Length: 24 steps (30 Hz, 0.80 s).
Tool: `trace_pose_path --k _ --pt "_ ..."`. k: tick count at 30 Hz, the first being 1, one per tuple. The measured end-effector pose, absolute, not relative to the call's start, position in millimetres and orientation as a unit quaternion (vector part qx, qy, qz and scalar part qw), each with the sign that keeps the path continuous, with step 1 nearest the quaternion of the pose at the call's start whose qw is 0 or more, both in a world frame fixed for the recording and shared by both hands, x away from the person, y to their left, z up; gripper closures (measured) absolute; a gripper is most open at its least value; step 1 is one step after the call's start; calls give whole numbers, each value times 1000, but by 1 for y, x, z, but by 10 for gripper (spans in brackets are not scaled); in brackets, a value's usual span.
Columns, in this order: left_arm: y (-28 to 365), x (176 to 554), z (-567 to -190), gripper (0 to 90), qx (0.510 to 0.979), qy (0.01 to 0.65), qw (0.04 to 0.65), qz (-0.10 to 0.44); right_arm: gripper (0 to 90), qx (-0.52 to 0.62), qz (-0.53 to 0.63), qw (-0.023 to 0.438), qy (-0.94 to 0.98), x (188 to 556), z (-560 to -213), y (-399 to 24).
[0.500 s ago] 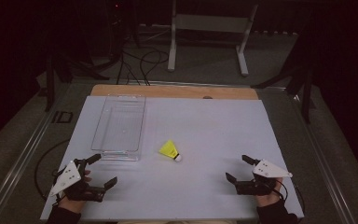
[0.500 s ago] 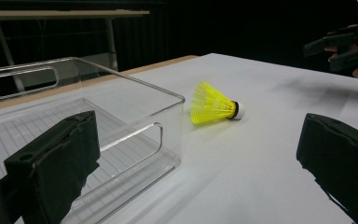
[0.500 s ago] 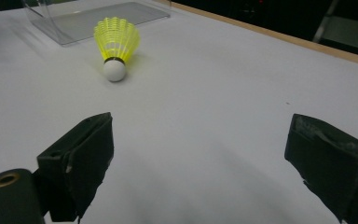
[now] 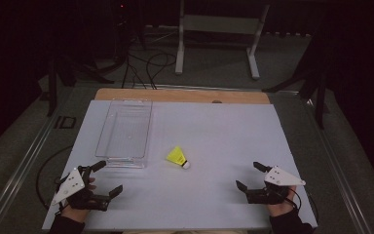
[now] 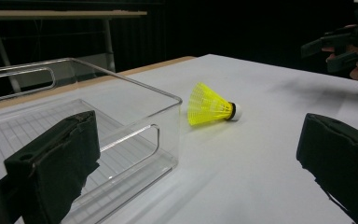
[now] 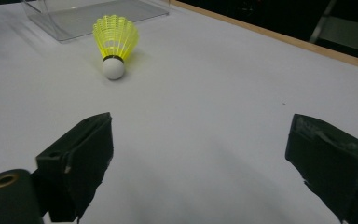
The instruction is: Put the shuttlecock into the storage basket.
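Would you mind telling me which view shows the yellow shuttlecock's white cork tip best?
The right gripper view: the yellow shuttlecock lies with its white cork facing that camera. The left gripper view shows it side-on; the high view shows it small.

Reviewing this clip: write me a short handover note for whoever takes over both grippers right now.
Left gripper: open, empty, near the table's front left, just before the clear bin.
Right gripper: open, empty, at the front right.
Yellow shuttlecock: lying on its side on the white table, right of the bin's near corner, apart from it, white tip toward the right gripper.
Done: nothing grasped; bin looks empty.
Left: probably pick up the shuttlecock and put it in the bin.
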<state>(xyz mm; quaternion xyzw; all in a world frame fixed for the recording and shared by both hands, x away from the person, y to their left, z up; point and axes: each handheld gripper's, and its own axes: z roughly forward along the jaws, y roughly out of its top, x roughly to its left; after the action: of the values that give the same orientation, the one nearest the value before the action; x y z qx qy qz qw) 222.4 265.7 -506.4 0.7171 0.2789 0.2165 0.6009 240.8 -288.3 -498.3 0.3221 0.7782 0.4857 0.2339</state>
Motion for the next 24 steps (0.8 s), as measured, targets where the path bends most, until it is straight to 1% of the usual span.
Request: trace_pose_path --k 6,13,17,20,24 --pt "266 223 -506 0 717 280 602 215 74 328 482 240 776 240 -494 -289" --pt "266 222 -506 0 717 278 603 214 74 329 482 234 778 239 -491 -286" --pt "266 222 -506 0 716 279 603 215 74 327 477 238 780 237 -487 -285" --pt "266 222 -506 0 716 279 604 214 74 320 472 253 781 235 -479 -285" --pt "266 223 -506 0 716 279 604 213 74 318 462 254 788 234 -473 -282"
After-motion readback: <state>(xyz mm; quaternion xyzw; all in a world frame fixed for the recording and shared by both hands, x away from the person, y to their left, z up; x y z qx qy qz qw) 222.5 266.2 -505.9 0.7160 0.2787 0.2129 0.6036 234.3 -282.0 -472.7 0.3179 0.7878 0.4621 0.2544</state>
